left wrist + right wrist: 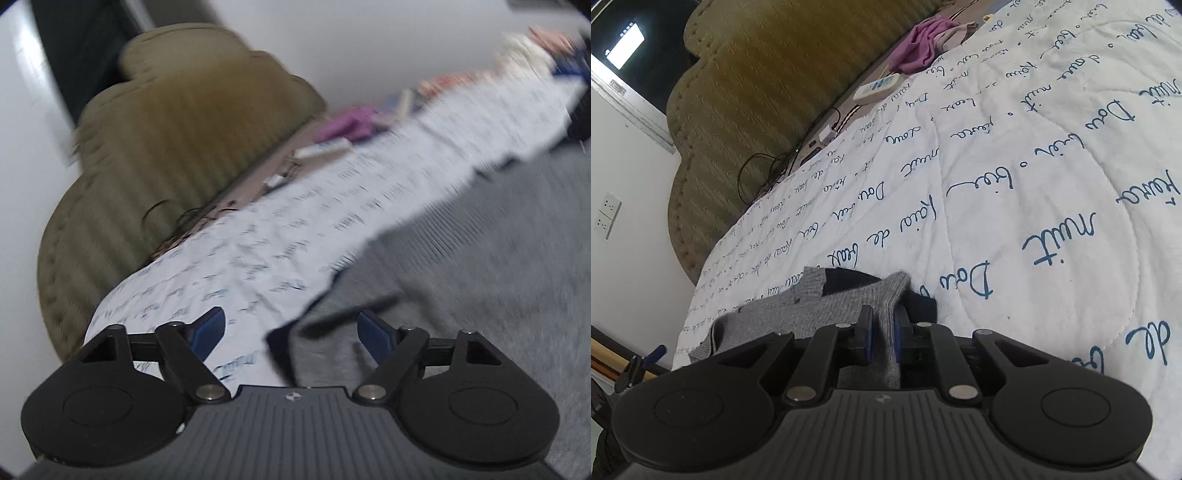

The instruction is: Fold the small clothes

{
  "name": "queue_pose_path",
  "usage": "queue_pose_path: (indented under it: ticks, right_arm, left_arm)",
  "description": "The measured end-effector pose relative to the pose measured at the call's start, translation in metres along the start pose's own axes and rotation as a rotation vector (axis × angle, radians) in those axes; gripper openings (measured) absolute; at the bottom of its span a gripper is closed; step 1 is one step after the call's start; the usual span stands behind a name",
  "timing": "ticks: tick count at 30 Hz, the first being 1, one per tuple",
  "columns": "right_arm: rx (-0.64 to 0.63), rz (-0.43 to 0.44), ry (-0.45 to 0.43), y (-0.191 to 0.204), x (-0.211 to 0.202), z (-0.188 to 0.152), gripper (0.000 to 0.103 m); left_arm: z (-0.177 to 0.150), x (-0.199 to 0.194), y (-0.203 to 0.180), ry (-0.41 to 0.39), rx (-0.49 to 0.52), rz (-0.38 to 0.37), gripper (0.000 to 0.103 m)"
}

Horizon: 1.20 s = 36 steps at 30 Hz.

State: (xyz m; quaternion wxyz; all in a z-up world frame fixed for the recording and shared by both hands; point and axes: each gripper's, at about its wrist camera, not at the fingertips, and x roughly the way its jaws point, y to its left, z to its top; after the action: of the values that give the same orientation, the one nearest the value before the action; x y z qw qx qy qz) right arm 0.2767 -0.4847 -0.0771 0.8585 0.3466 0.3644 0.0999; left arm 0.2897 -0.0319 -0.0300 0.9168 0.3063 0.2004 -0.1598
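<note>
Right gripper (pixel 882 328) clenched on the grey knitted garment (pixel 827 306); left gripper (pixel 291 328) released above it – white script-printed quilt (pixel 1015 184) beneath, olive padded headboard (pixel 757 92) far left – purple crumpled cloth (pixel 923 40) beyond.

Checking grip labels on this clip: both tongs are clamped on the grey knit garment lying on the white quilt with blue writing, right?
Not both. The left tongs stand open over the grey knit garment, as the left wrist view shows. Only the right tongs are clamped on it, on the white quilt.

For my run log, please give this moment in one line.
left tongs: open, empty | right tongs: shut on grey knitted garment | white script-printed quilt
</note>
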Motion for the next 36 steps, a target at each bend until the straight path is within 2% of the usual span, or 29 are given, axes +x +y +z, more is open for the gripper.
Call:
queue_pose_path:
  ticks: [3, 4, 5, 6, 7, 8, 10, 11, 13, 14, 15, 16, 18, 20, 22, 25, 29, 32, 33, 34, 35, 36]
  right_arm:
    - [-0.025, -0.018, 0.012, 0.006, 0.004, -0.003, 0.010]
    - [-0.031, -0.021, 0.012, 0.006, 0.005, -0.004, 0.010]
    - [-0.033, -0.023, 0.010, 0.007, 0.006, -0.005, 0.010]
    - [-0.034, -0.023, 0.004, 0.006, 0.005, -0.006, 0.010]
    - [-0.040, -0.022, -0.001, 0.006, 0.005, -0.007, 0.010]
    - [-0.049, -0.020, 0.000, 0.007, 0.006, -0.008, 0.010]
    - [-0.056, -0.025, -0.010, 0.009, 0.005, -0.007, 0.011]
    - [-0.059, -0.022, -0.030, 0.011, 0.002, -0.005, 0.010]
    - [-0.061, -0.023, -0.089, 0.013, -0.006, 0.000, 0.008]
    - [-0.057, -0.038, -0.091, 0.012, -0.005, 0.002, 0.008]
    - [-0.060, -0.062, -0.075, 0.011, -0.001, 0.003, 0.008]
    - [-0.065, -0.078, -0.061, 0.010, 0.003, 0.002, 0.009]
    - [-0.045, -0.072, -0.067, 0.008, 0.000, -0.002, 0.009]
    - [-0.019, -0.068, -0.111, 0.009, -0.014, -0.005, 0.010]
    - [0.020, -0.064, -0.157, 0.010, -0.035, -0.010, 0.012]
    - [0.059, -0.015, -0.190, 0.014, -0.072, -0.032, 0.012]
    - [0.136, 0.114, -0.174, 0.020, -0.119, -0.093, 0.013]
    - [0.211, 0.106, -0.138, 0.016, -0.138, -0.143, 0.015]
    - [0.249, 0.102, -0.124, 0.011, -0.141, -0.156, 0.022]
    - [0.289, 0.101, -0.114, 0.005, -0.143, -0.168, 0.035]
    - [0.322, 0.102, -0.107, -0.001, -0.144, -0.178, 0.044]
    - [0.348, 0.103, -0.099, -0.005, -0.144, -0.186, 0.060]
  left_arm:
    - [0.001, 0.016, -0.018, 0.010, 0.102, 0.013, 0.077]
    - [0.002, 0.023, -0.022, 0.020, 0.126, 0.017, 0.069]
    - [0.003, 0.028, -0.026, 0.036, 0.139, 0.018, 0.053]
    - [0.004, 0.035, -0.027, 0.058, 0.142, 0.014, 0.043]
    - [0.004, 0.042, -0.026, 0.078, 0.137, 0.008, 0.021]
    - [0.006, 0.047, -0.025, 0.096, 0.121, 0.002, 0.008]
    - [0.010, 0.052, -0.014, 0.108, 0.048, 0.010, 0.007]
    - [0.013, 0.053, -0.003, 0.118, -0.030, 0.003, 0.007]
    - [0.016, 0.057, 0.029, 0.142, -0.251, -0.023, 0.007]
    - [0.013, 0.062, 0.041, 0.181, -0.343, -0.040, 0.008]
    - [0.007, 0.070, 0.048, 0.233, -0.394, -0.037, 0.008]
    - [0.002, 0.074, 0.048, 0.256, -0.392, -0.018, 0.012]
    - [-0.005, 0.067, 0.047, 0.224, -0.382, -0.010, 0.025]
    - [-0.006, 0.051, 0.050, 0.170, -0.387, -0.046, 0.058]
    - [-0.007, 0.029, 0.052, 0.116, -0.390, -0.031, 0.075]
    - [-0.018, -0.013, 0.058, 0.078, -0.484, 0.013, 0.074]
    - [-0.062, -0.080, 0.057, 0.087, -0.805, -0.095, 0.074]
    - [-0.096, -0.113, 0.042, 0.121, -0.971, -0.155, 0.073]
    - [-0.107, -0.119, 0.039, 0.138, -1.040, -0.182, 0.073]
    - [-0.117, -0.123, 0.037, 0.147, -1.102, -0.214, 0.074]
    - [-0.126, -0.127, 0.037, 0.147, -1.161, -0.243, 0.075]
    - [-0.133, -0.128, 0.036, 0.146, -1.214, -0.263, 0.076]
